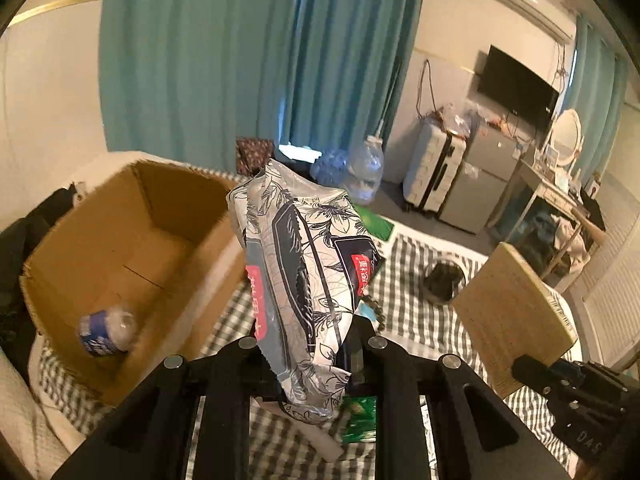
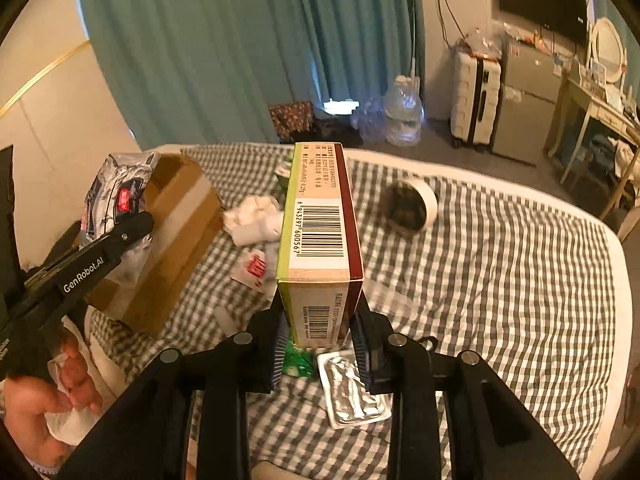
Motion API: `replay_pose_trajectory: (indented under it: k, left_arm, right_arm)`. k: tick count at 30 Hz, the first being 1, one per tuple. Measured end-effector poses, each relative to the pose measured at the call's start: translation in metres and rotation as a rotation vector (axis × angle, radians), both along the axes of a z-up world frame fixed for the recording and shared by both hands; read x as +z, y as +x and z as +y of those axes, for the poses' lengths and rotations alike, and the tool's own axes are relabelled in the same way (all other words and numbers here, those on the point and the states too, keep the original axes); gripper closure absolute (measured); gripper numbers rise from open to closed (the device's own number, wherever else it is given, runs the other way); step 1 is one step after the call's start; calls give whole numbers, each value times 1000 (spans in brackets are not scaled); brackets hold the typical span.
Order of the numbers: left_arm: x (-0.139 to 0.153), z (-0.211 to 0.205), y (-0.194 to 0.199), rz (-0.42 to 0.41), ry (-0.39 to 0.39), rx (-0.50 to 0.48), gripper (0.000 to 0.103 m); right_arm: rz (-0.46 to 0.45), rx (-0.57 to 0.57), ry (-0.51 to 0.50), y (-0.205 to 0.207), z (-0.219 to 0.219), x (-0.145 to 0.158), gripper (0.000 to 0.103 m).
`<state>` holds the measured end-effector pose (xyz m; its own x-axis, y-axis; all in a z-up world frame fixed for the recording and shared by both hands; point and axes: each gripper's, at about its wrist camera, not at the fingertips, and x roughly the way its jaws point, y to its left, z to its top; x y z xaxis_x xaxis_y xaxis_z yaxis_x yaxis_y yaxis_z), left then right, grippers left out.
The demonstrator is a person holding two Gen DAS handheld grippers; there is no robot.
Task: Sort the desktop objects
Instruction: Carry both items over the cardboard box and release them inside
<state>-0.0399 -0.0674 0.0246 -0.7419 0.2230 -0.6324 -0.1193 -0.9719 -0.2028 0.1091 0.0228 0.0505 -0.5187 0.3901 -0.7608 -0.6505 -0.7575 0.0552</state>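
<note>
Two hand-held black two-finger grippers are raised above a bed covered in a grey-and-white checked sheet (image 2: 500, 264).

The left gripper (image 1: 310, 364) is clamped on the lower end of a soft silver-white tissue pack printed with dark flowers and red labels (image 1: 298, 264). The pack stands tilted up and away from the claw, in the air just right of an open brown cardboard box (image 1: 132, 236). A crushed clear plastic bottle with a blue label (image 1: 106, 330) lies in the near corner of that box.

The right gripper (image 2: 320, 340) is clamped on the near end of a long cardboard medicine box with a wood-grain face, green and maroon sides and a black barcode (image 2: 320, 232). The box points away from the claw, lifted clear of the sheet.

Below it on the sheet lie a silver foil blister sheet (image 2: 354, 392) and a small green packet (image 2: 298, 362). Beyond are crumpled white tissue paper (image 2: 254, 220) and a white packet with red print (image 2: 252, 270), both near the cardboard box. A round white pot with dark contents (image 2: 412, 206) lies on its side further right.

At the lower left of the right wrist view, a person's hand (image 2: 44, 400) grips the left tool's handle along with some white tissue.
</note>
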Motion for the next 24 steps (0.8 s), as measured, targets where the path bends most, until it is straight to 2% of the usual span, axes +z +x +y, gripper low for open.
replay_pose_trajectory:
  k: [4, 10, 13, 18, 21, 24]
  left_arm:
    - [24, -32, -5, 27, 51, 36, 83]
    - [57, -79, -21, 71, 44, 135, 83]
    - [63, -100, -33, 83, 53, 166, 83]
    - [58, -138, -40, 111, 29, 238, 83]
    - [44, -160, -46, 94, 32, 289, 83]
    - [25, -172, -57, 61, -15, 326, 83]
  right_arm:
    - [44, 36, 19, -9, -16, 21, 75]
    - [59, 128, 80, -47, -45, 48, 75]
    - [77, 184, 106, -74, -62, 58, 75]
    - [90, 280, 112, -126, -85, 63, 75]
    - [85, 329, 97, -160, -93, 54, 75]
    - [71, 359, 66, -190, -99, 38, 75]
